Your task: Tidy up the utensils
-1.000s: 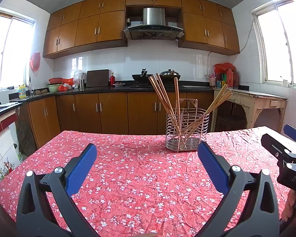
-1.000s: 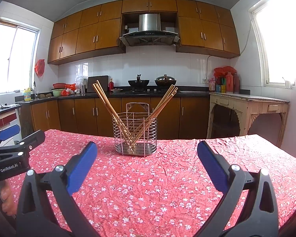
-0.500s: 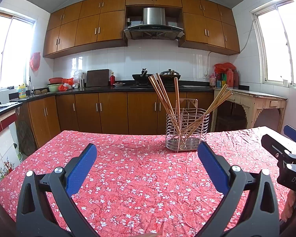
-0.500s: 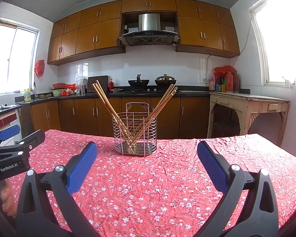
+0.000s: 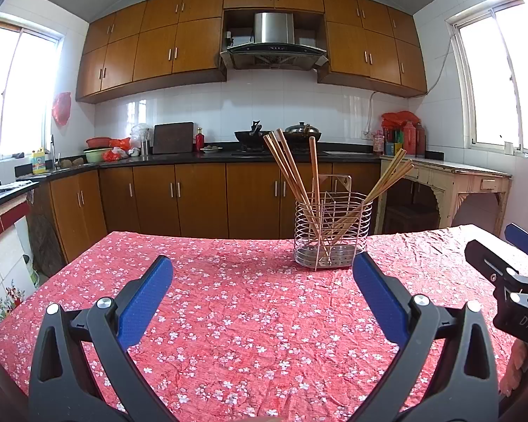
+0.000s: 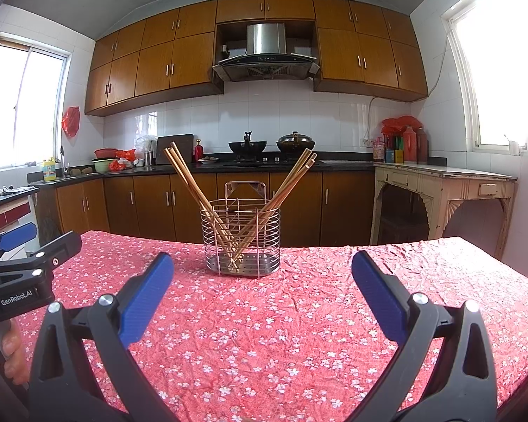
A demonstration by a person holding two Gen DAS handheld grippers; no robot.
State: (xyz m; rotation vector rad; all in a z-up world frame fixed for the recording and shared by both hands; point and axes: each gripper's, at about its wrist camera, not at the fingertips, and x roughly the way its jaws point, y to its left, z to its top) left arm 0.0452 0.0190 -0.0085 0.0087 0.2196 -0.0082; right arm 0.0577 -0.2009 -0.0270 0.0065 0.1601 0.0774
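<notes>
Both tongs, left tongs (image 5: pixel 262 277) and right tongs (image 6: pixel 262 276), I am holding wide open above the surface (image 5: pixel 250 320), facing the chopsticks (image 6: pixel 186 176) standing in the wire holder (image 6: pixel 241 239).

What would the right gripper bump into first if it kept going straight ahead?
Probably the wire utensil basket holding the chopsticks. It stands just left of centre ahead of the open right gripper, with only tablecloth between.

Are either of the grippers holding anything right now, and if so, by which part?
Nothing is held. The left gripper and right gripper are both open and empty above the tablecloth; the chopsticks stand in the wire holder.
</notes>
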